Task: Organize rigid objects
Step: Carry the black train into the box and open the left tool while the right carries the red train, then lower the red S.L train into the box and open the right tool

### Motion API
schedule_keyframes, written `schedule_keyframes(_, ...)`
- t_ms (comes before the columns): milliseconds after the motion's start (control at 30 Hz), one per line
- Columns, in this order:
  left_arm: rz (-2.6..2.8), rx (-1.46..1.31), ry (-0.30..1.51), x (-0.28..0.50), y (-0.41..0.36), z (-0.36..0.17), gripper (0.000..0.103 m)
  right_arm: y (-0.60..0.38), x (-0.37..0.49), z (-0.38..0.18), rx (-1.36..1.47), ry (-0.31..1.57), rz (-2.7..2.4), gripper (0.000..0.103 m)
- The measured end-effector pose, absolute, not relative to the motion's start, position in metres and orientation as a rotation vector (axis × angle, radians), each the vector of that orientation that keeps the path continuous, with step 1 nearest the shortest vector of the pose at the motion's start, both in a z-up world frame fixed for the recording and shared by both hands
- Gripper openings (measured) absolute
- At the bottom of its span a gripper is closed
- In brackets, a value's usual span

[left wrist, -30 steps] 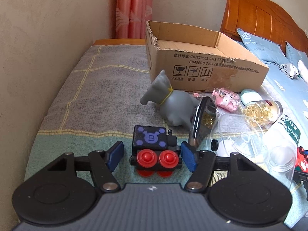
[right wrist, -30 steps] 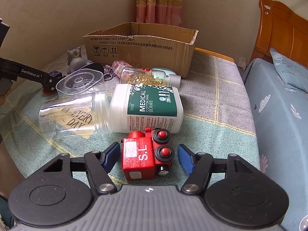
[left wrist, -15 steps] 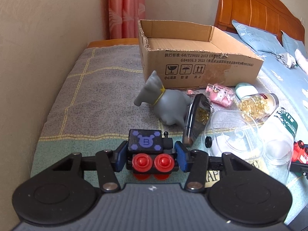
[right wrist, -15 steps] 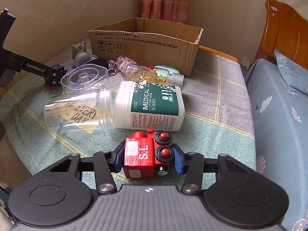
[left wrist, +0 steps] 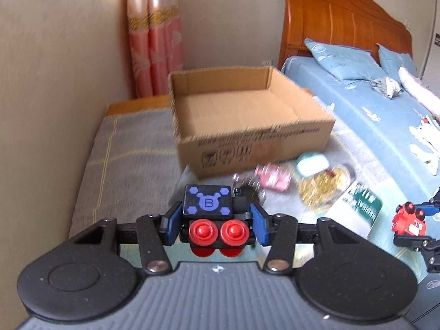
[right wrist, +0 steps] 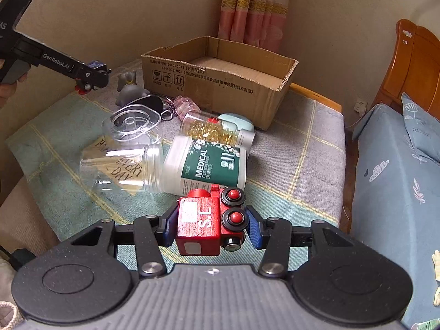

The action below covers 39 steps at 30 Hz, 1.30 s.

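Left gripper [left wrist: 214, 221]: closed on the black toy train [left wrist: 211, 214]; blue pads press both its sides; the toy is held in the air, above the blanket [left wrist: 129, 165] and in front of the box.
Black toy train: top plate carries a blue "B" mark; two red wheels face the camera.
Grey toy animal [right wrist: 129, 88]: stands on the blanket just left of the box's front corner.
Clear lid [right wrist: 134, 118]: lies by the grey toy animal, resting on the clear jar.
Clear jar [right wrist: 121, 170]: lies on its side, mouth touching the white bottle.
Cardboard box [right wrist: 217, 74]: open at the top, at the far end of the blanket, near the curtain [right wrist: 253, 8]; nothing shows inside it.
Capsule bottle [right wrist: 214, 132]: lies on its side between the box and the white bottle.
White bottle [right wrist: 209, 165]: green label reading "MEDICAL", on its side, just behind the red toy train.
Right gripper [right wrist: 210, 222]: closed on the red toy train [right wrist: 206, 220]; pads clamp its two ends; the toy is lifted off the blanket.
Red toy train: marked "S.L", black wheels with red hubs turned to the right.
Bed [right wrist: 390, 192]: blue sheet, to the right of the blanket.
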<state>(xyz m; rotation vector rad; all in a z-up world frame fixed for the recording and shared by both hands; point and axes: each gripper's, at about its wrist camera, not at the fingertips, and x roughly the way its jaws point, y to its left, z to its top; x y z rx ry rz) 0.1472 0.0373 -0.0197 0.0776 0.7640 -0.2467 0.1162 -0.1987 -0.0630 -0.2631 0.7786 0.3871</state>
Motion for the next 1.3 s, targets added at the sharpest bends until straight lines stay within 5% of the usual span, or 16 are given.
schedule_keyframes(400, -0.243, 0.167, 0.702, 0.256, 0.004, 0.008, 0.053, -0.203, 0.158, -0.011, -0.259, 0.66, 0.418, 0.054)
schedule_keyframes(500, -0.207, 0.167, 0.699, 0.27, 0.004, 0.001, 0.094, -0.2, 0.175, -0.005, -0.265, 0.651, 0.413, 0.054)
schedule_keyframes(533, -0.205, 0.158, 0.693, 0.269, 0.006, 0.0, 0.096, -0.199, 0.18, -0.003, -0.265, 0.65, 0.41, 0.054)
schedule_keyframes(1300, -0.07, -0.006, 0.613, 0.156, 0.059, -0.002, 0.102, -0.148, 0.386, 0.013, -0.224, 0.76, 0.42, 0.054)
